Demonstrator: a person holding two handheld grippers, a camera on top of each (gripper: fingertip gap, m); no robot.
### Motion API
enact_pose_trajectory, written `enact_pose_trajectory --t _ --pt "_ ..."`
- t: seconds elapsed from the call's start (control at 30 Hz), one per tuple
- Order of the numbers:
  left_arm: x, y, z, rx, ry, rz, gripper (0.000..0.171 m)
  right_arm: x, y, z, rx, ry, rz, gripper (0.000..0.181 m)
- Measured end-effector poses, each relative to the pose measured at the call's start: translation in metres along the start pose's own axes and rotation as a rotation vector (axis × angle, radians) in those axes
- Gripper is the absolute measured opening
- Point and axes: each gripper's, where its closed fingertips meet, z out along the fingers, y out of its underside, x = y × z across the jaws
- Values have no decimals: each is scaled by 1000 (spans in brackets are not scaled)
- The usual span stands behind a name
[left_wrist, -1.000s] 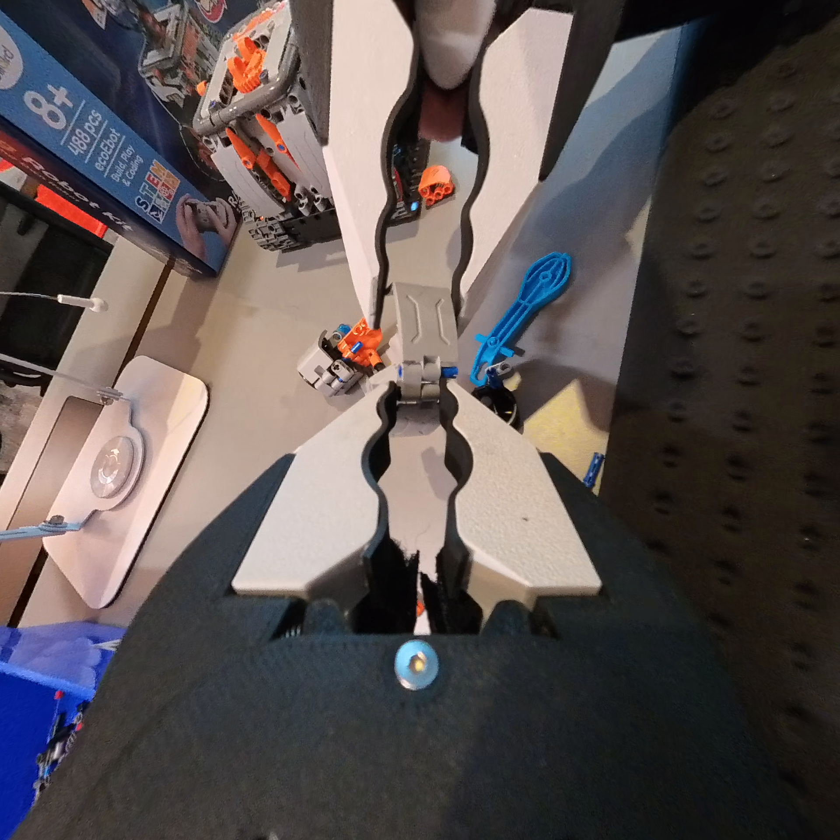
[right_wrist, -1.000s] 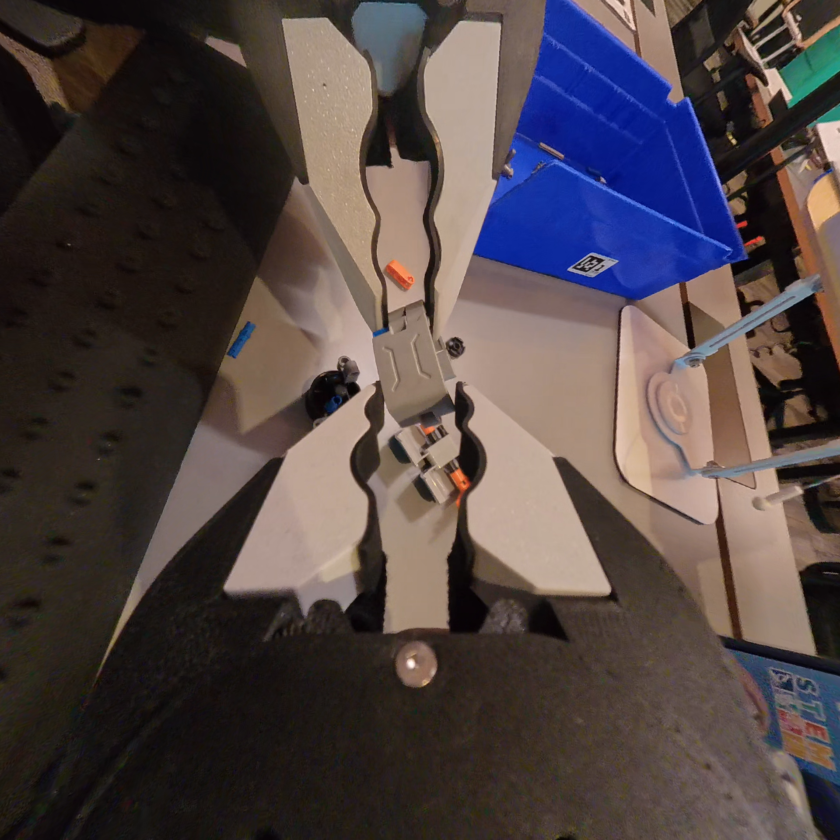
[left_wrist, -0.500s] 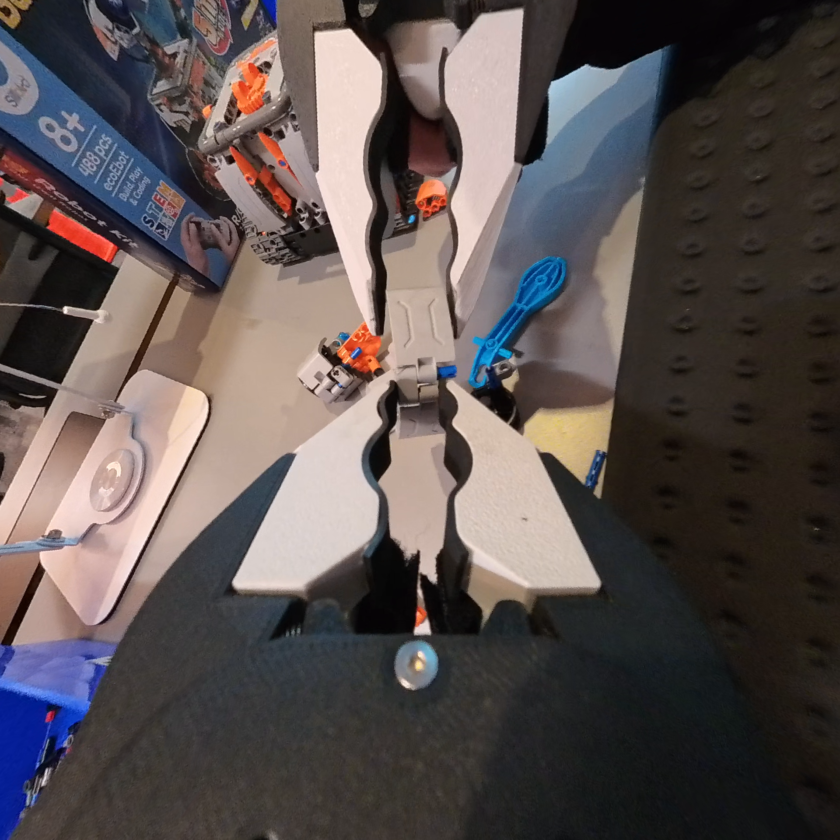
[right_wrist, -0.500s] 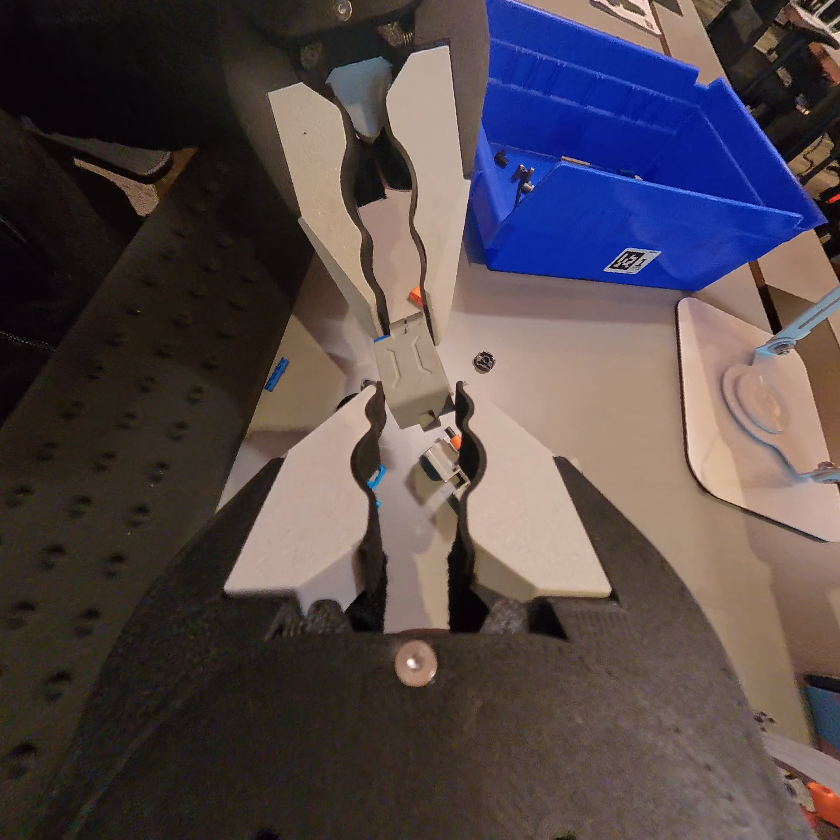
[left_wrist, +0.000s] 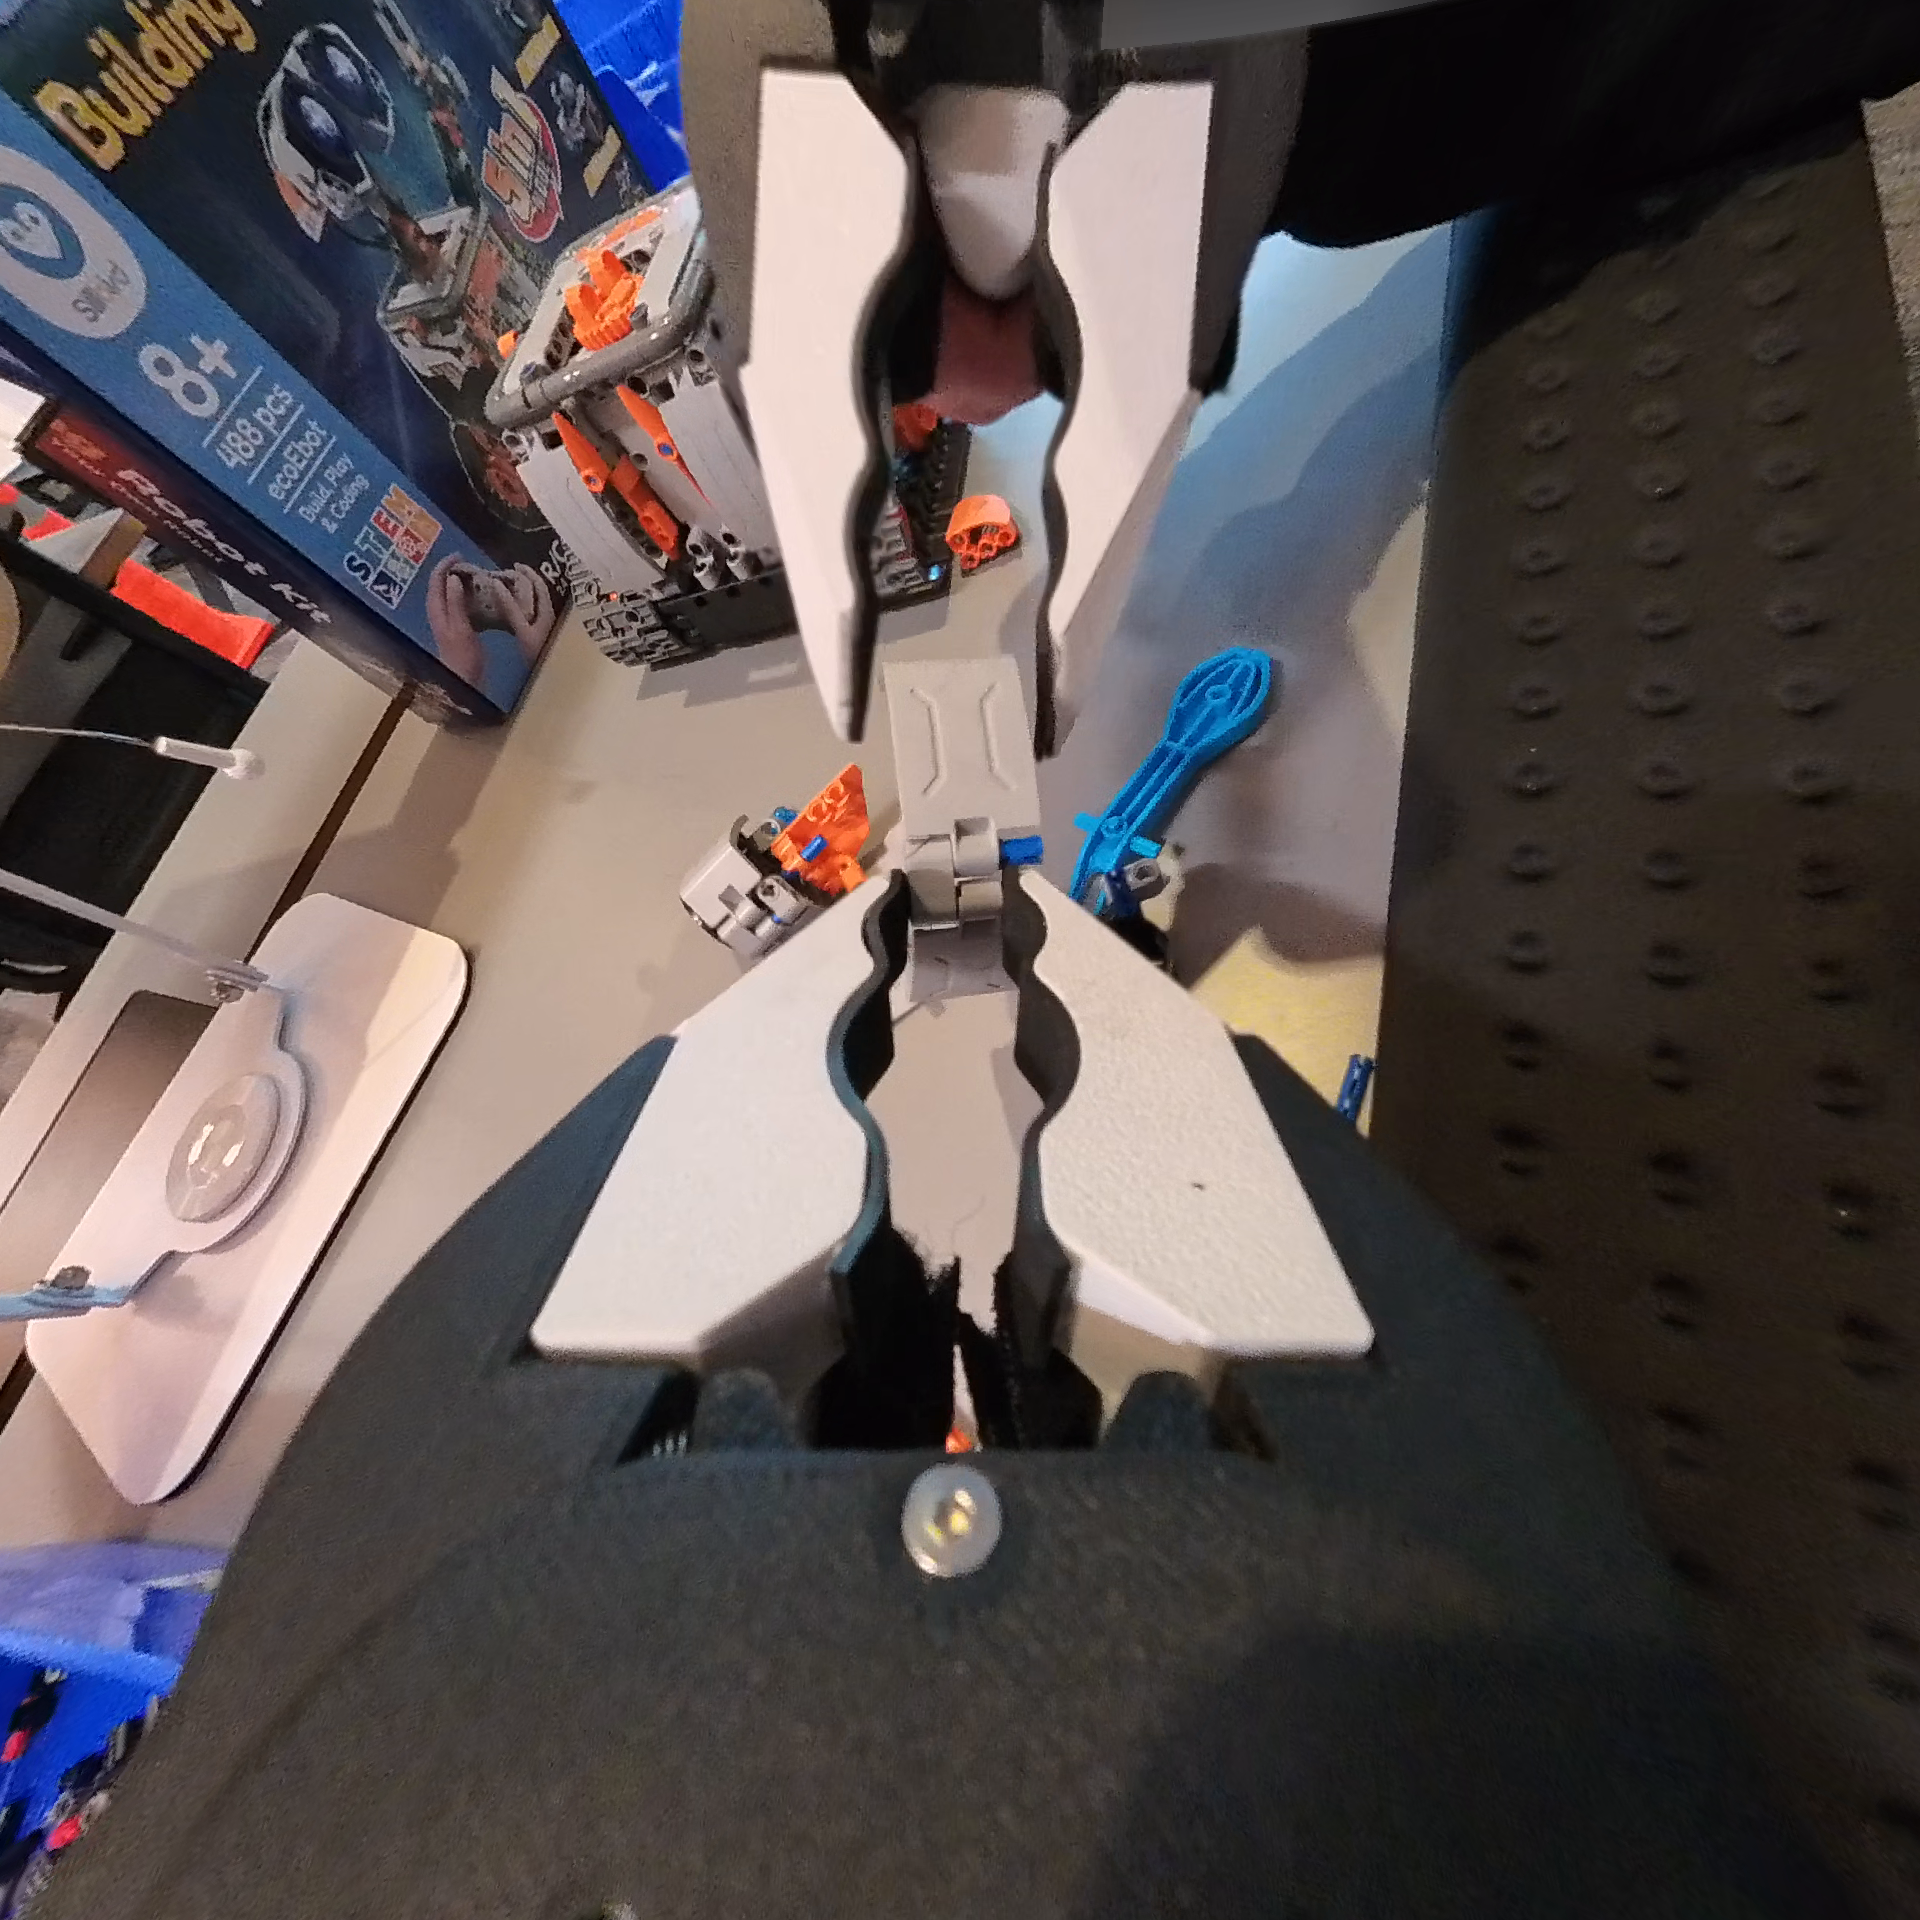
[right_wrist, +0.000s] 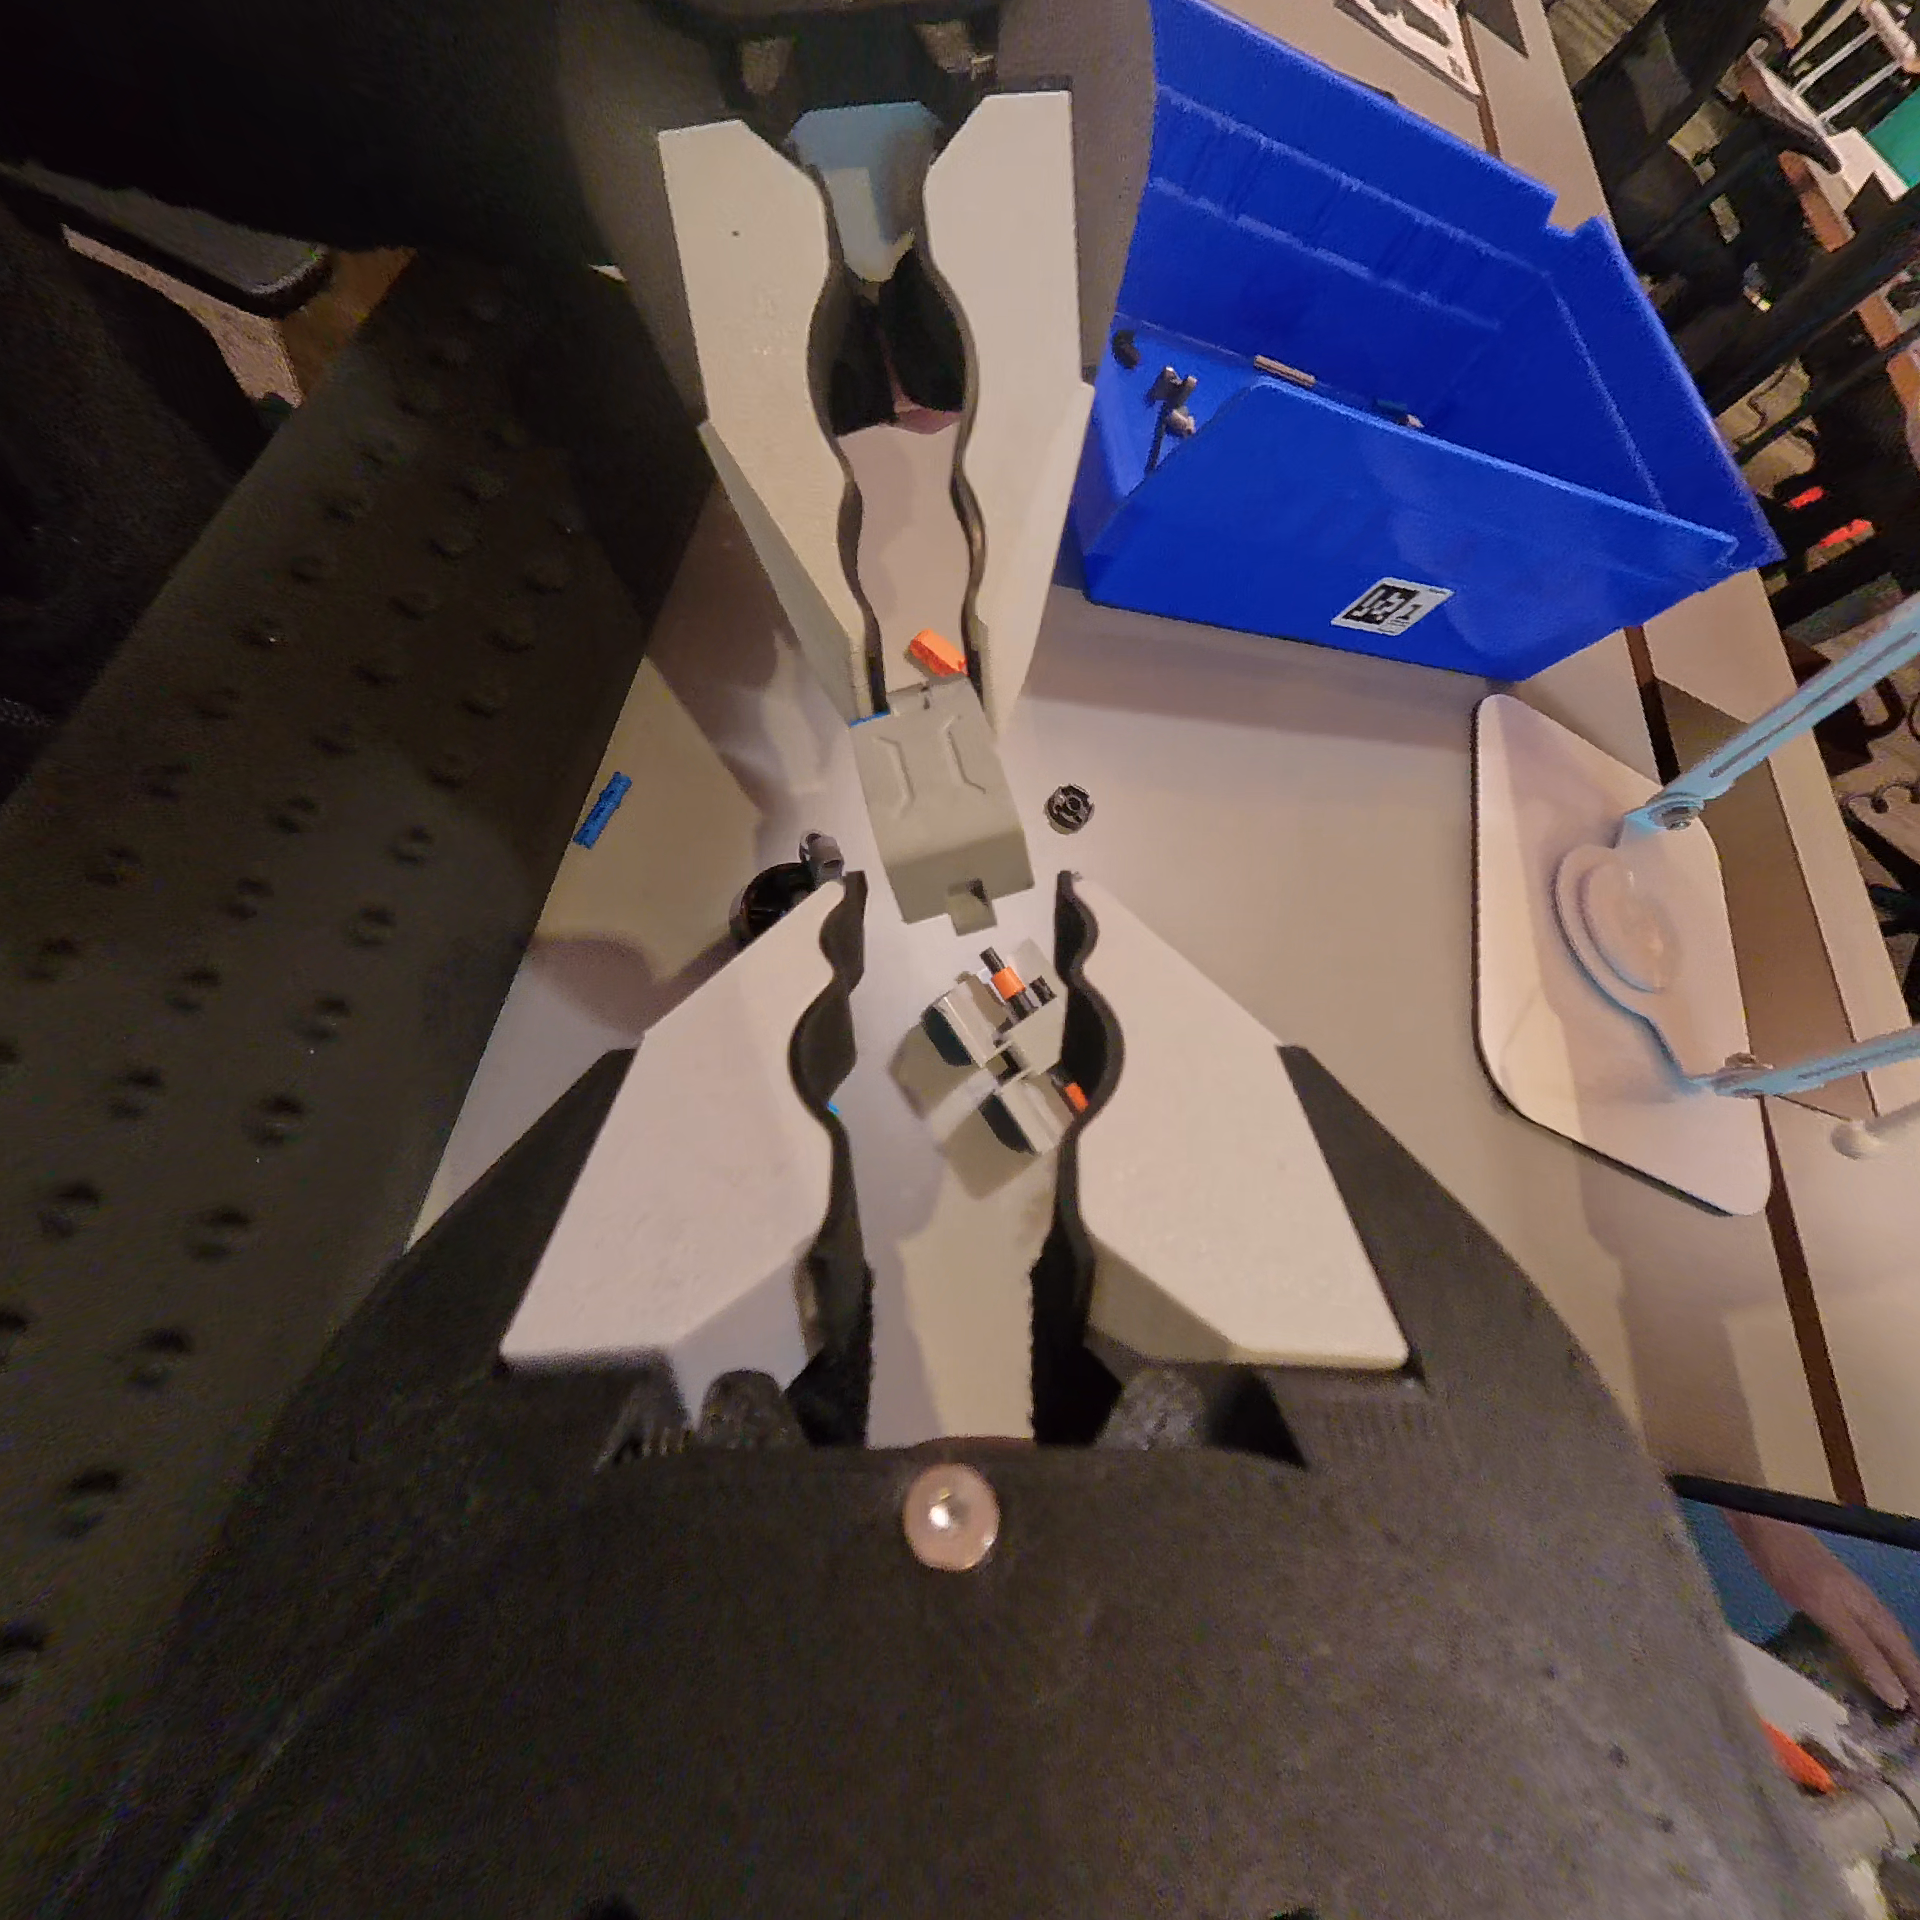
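Left wrist view: left gripper (left_wrist: 951, 894) pinches grey block (left_wrist: 961, 758) (right gripper (right_wrist: 956, 883) apart).

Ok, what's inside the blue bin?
The blue bin shows a few small dark and grey parts near its front left corner. Its front wall hides most of the floor.
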Motion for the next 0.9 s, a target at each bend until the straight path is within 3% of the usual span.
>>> enact_pose_trajectory --t 0.1,0.27,0.37,0.5,0.8,0.9 --pt "1 -2 0 24 16 -18 15 0 -1 1 -1 13 -8 23" --pt "1 -3 -1 35 21 -28 15 1 -3 -1 11 9 3 23" --pt "7 0 1 20 58 -38 28 2 -4 -1 12 19 0 23" --pt "7 4 1 8 30 -10 23 0 -3 1 10 15 -8 23" --pt "4 23 3 -117 -83 165 23 -10 -3 5 4 -34 -17 32" --pt "6 28 2 -147 -103 232 23 -12 -3 7 -12 -26 -36 28"
